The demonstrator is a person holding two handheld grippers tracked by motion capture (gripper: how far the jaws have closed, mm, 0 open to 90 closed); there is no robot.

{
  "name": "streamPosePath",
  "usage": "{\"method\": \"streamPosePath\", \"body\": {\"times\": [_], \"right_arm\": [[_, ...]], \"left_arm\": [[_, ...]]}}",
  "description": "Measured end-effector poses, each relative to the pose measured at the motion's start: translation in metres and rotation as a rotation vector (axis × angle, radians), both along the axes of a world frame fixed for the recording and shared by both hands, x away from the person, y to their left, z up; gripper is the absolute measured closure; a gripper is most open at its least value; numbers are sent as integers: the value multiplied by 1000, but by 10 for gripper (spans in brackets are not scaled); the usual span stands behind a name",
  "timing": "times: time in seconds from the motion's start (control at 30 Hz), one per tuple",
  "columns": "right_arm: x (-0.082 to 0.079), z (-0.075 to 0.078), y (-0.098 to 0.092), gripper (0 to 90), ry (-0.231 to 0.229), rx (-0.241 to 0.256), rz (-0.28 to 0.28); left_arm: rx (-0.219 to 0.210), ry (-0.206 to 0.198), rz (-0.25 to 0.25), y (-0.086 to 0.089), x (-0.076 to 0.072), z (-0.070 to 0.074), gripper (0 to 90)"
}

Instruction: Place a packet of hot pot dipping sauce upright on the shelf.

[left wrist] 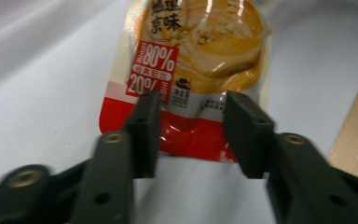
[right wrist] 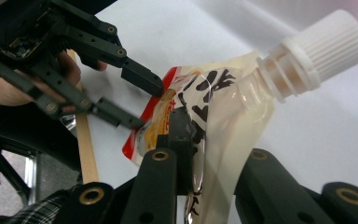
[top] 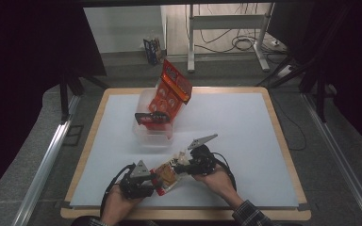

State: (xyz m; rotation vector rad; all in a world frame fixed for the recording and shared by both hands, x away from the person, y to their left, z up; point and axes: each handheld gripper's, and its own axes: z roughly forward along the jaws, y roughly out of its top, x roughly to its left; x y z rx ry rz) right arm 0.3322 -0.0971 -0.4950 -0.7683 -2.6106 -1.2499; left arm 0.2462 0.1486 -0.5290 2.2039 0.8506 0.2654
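Observation:
A spouted food pouch (top: 167, 175) with a red bottom edge and a white screw cap (right wrist: 324, 49) lies near the table's front edge between my two grippers. My right gripper (top: 188, 165) is shut on the pouch (right wrist: 223, 107) just below the spout, with the cap pointing away from it. My left gripper (top: 153, 181) is open. Its jaws straddle the pouch's red bottom edge (left wrist: 186, 133) with a gap on each side. In the right gripper view the left gripper (right wrist: 144, 103) sits at the pouch's red corner.
A clear plastic container (top: 147, 134) stands at mid-table with a red snack bag (top: 172, 89) upright in it and a black clip-like piece (top: 148, 117) at its rim. The white mat (top: 245, 127) has a wooden border (top: 283, 141).

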Motion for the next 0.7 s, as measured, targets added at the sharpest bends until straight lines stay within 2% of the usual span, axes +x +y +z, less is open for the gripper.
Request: {"method": "streamPosePath", "body": {"times": [0.3,0.37,0.53,0.7], "right_arm": [[4,25,-11,839,-64,-4,-12],[7,33,-17,846,-89,-12,-29],[13,46,-26,853,-120,-25,-56],[19,58,-33,864,-152,-24,-81]], "left_arm": [[-69,-40,23,4,-2,6,331],[-107,-49,32,6,-3,8,298],[-117,-55,48,7,-2,9,225],[-101,-55,45,6,-2,8,156]]}}
